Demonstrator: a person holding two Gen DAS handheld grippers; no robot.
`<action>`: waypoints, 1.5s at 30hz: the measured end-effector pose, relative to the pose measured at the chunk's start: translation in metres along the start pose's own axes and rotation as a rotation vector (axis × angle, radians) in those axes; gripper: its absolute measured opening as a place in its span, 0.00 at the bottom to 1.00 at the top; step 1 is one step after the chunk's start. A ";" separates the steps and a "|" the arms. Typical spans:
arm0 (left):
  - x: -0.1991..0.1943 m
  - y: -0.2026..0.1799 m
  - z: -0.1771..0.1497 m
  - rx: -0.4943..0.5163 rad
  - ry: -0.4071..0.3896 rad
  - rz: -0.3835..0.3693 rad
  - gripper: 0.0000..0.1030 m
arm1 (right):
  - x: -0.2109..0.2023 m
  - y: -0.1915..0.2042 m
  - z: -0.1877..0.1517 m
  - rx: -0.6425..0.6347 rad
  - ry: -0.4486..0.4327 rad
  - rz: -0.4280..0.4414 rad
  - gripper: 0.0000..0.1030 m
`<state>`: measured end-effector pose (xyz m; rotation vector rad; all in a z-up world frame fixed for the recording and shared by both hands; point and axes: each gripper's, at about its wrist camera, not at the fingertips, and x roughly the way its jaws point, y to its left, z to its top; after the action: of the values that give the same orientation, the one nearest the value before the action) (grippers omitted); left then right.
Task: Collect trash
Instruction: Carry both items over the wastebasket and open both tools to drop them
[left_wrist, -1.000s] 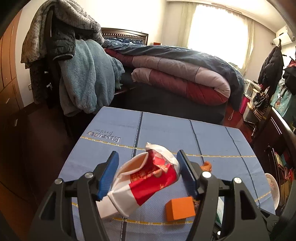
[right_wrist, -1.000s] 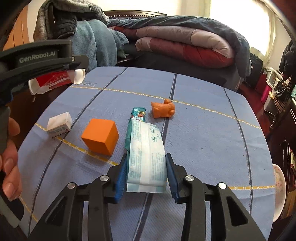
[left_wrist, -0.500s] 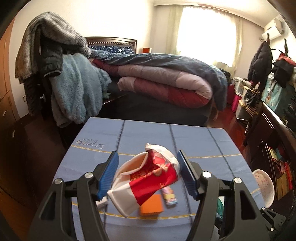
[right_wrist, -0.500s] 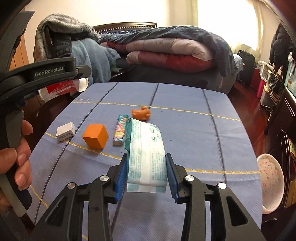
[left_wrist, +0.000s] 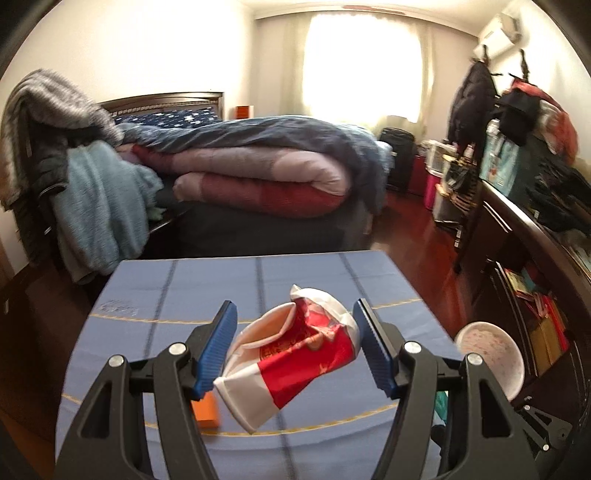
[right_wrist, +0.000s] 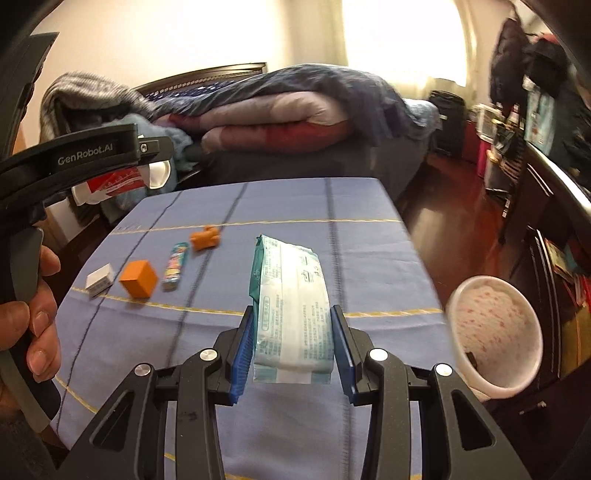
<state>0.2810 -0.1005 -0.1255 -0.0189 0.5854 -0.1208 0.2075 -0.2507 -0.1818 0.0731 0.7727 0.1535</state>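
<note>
Two grippers were in view, each clamped on one piece of trash. The left gripper (left_wrist: 293, 343) held a single crushed red-and-white paper cup (left_wrist: 291, 354) between its blue pads, lifted clear above the blue tablecloth (left_wrist: 207, 291). The right gripper (right_wrist: 293, 350) pinched one pale teal-and-white tissue pack (right_wrist: 291, 306) by its near end, so that the pack stuck out forward over the cloth and did not touch it.

Four small things lay on the tablecloth in a loose row at the left of the right wrist view: one white eraser-like block (right_wrist: 99, 279), one orange cube (right_wrist: 139, 278), one colourful printed tube (right_wrist: 176, 265), and one small orange toy figure (right_wrist: 205, 238), all apart from one another. In the left wrist view only the orange cube showed, half hidden behind the left finger.

One white bin with a pink-speckled inside (right_wrist: 493, 332) stood off the table's right edge, just beside it and lower. One hand (right_wrist: 27, 325) gripped the left gripper's handle at the left margin. Behind the table stood one bed with folded quilts (left_wrist: 258, 173).
</note>
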 end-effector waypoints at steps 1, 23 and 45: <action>0.001 -0.011 0.000 0.010 0.002 -0.022 0.64 | -0.003 -0.009 -0.001 0.016 -0.005 -0.013 0.39; 0.018 -0.215 -0.010 0.273 0.018 -0.302 0.64 | -0.042 -0.176 -0.031 0.283 -0.074 -0.238 0.39; 0.112 -0.323 -0.015 0.277 0.145 -0.480 0.91 | 0.029 -0.285 -0.045 0.436 -0.038 -0.361 0.65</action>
<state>0.3307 -0.4341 -0.1828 0.1201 0.6964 -0.6729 0.2276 -0.5268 -0.2687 0.3459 0.7582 -0.3611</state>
